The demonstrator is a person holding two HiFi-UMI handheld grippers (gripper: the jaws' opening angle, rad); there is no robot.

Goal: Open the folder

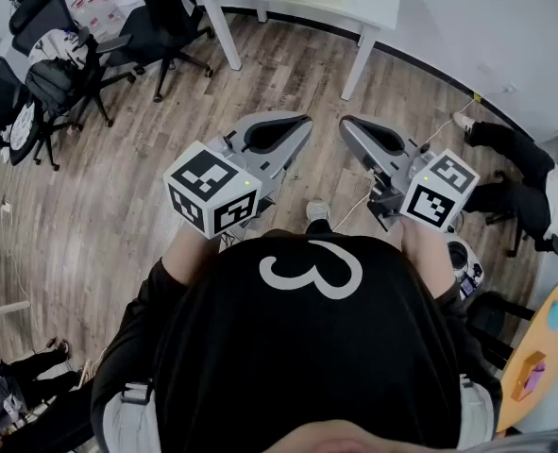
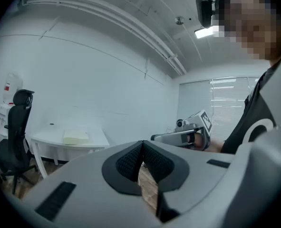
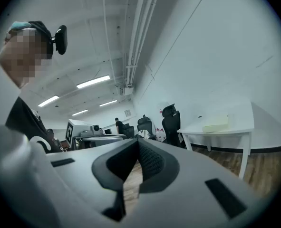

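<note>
Left gripper (image 2: 142, 144), right gripper (image 3: 138, 141) — smooth matt grey plastic shells; pads (image 2: 128, 163) black, ribbed, rubbery. Floor (image 1: 165, 159) wood-grain planks, low sheen. Table (image 2: 95, 139) white, smooth. Shirt (image 1: 307, 347) — black cloth.

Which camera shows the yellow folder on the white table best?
The left gripper view: the folder lies whole on the table. The right gripper view shows it smaller, nearly edge-on; the head view cuts it off at the top edge.

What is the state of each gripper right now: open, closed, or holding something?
Left gripper: jaws closed, holding nothing.
Right gripper: jaws closed, holding nothing.
</note>
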